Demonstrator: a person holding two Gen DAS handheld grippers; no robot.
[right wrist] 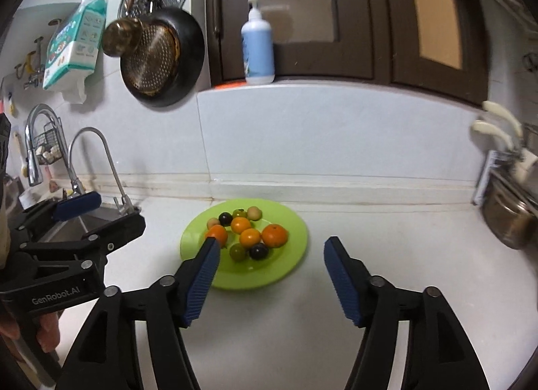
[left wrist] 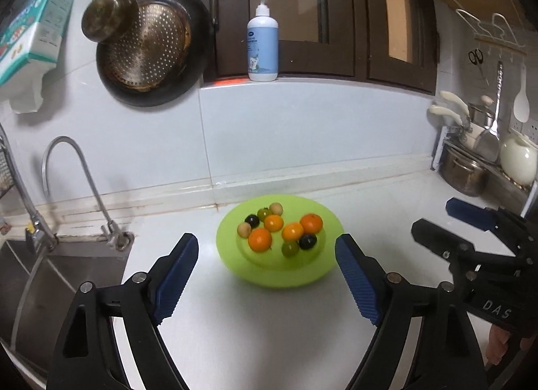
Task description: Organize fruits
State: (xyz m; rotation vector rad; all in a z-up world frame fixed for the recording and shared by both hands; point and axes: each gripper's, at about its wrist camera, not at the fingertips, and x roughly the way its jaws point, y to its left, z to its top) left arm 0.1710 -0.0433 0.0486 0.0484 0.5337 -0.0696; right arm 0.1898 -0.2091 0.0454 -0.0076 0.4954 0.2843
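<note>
Now, step: all the fruit sits on the plate (left wrist: 279,275); judging by that, the sorting is at or near its end, or a regroup by kind comes next.
Fruit: four oranges (left wrist: 260,239), two dark plums (left wrist: 307,241), two green ones (left wrist: 290,248) and two pale ones (left wrist: 243,229), clustered mid-plate and touching.
Plate: on the white counter (left wrist: 235,329), near the far wall, between sink and pot rack.
Left gripper (left wrist: 267,280): wide, empty, hovering near side of the plate.
Right gripper (right wrist: 272,277): about half wide, empty, its left pad overlapping an orange in view.
Next move: any pick calls for a narrow approach, since neighbours touch.
Edges: sink (left wrist: 50,275) drops off left; pots (left wrist: 464,171) crowd far right.
Open room: bare counter near and right of the plate.
</note>
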